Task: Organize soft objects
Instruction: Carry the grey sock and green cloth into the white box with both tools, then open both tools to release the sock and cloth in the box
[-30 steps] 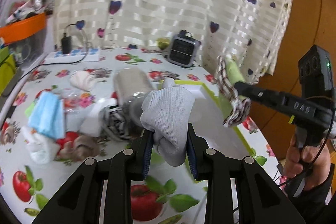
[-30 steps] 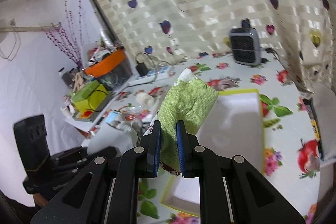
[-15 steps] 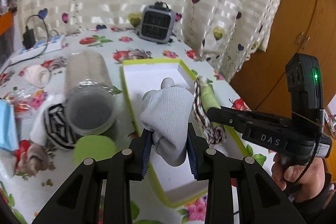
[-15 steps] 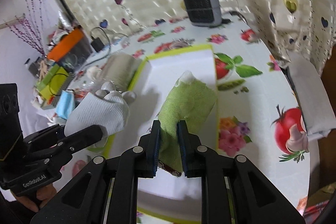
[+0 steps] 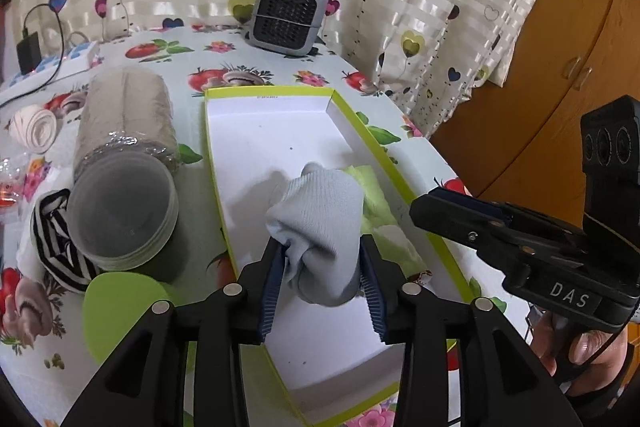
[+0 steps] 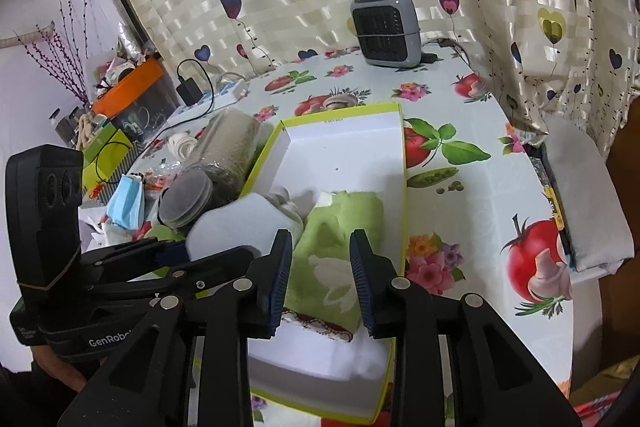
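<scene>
From the left wrist camera, the left gripper (image 5: 322, 281) is low over a white box with a yellow-green rim (image 5: 396, 171). A rolled gray sock (image 5: 320, 227) sits between its blue pads (image 5: 272, 287). The jaws are opening, and the sock looks like it is just resting on the box floor, with the pads hardly pressing it. This is probably the letting-go step, so the sock can stay in the box. Right beside the sock lies a green cloth (image 5: 376, 203), touching it. The right gripper (image 5: 436, 205) pokes in from the right side, held by a person's hand (image 5: 588, 347). Left of the box is a big jar lying on its side (image 5: 124, 163), with a black-and-white striped sock (image 5: 52, 243) tucked under it and a green lid (image 5: 120, 307) in front. A small gray heater (image 5: 286, 17) stands at the back of the table.

From the right wrist camera, the right gripper (image 6: 320, 275) also has its jaws opening. The green cloth (image 6: 340, 247) lies flat in the box (image 6: 404, 163), between the pads but with a gap on each side, so it is let go. Its far end leans near the gray sock (image 6: 240, 223).

Only this view shows the gaps beside the green cloth, and its brown-and-white edge. It also shows a blue face mask (image 6: 126, 201), a rolled white bandage (image 6: 182, 145) and a folded gray cloth (image 6: 584, 203) at the table's right edge. These soft things are still outside the box, so the tidying looks far from done. The left view shows the striped sock much better.
</scene>
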Demonstrator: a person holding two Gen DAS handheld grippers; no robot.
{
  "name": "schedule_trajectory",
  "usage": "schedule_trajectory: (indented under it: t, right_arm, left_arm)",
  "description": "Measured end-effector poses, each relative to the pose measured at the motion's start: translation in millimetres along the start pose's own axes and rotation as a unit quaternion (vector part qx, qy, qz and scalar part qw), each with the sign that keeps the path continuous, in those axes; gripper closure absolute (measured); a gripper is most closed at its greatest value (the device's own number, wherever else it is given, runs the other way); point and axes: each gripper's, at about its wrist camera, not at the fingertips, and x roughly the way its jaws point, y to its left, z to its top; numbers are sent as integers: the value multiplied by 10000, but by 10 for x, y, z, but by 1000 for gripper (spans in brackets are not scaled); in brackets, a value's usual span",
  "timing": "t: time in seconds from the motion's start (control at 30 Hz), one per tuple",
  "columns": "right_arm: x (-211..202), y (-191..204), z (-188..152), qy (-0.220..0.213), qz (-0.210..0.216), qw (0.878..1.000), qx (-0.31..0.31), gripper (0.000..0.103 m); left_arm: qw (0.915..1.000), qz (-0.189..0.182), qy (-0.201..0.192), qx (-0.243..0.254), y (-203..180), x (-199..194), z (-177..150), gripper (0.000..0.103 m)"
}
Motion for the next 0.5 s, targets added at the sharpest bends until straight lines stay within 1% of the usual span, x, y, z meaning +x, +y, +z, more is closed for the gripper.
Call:
schedule_trajectory:
  t: [0.03, 0.2, 0.37, 0.5]
  right_arm:
    - [-15, 13, -5, -21, 5, 10000, -4, 72]
    - [-64, 72, -42, -41, 37, 10000, -31, 72]
    - [-124, 122, -75, -72, 33, 10000, -36, 72]
    - [-219, 203, -107, -175, 45, 9998, -88, 72]
  left_arm:
    - [10000, -28, -2, -18, 8, -17, -6, 63]
    - [9999, -70, 19, -94, 24, -91, -38, 63]
    - [9998, -56, -172, -31, -2, -303, -105, 63]
    - [9996, -28, -267, -34, -5, -427, -154, 63]
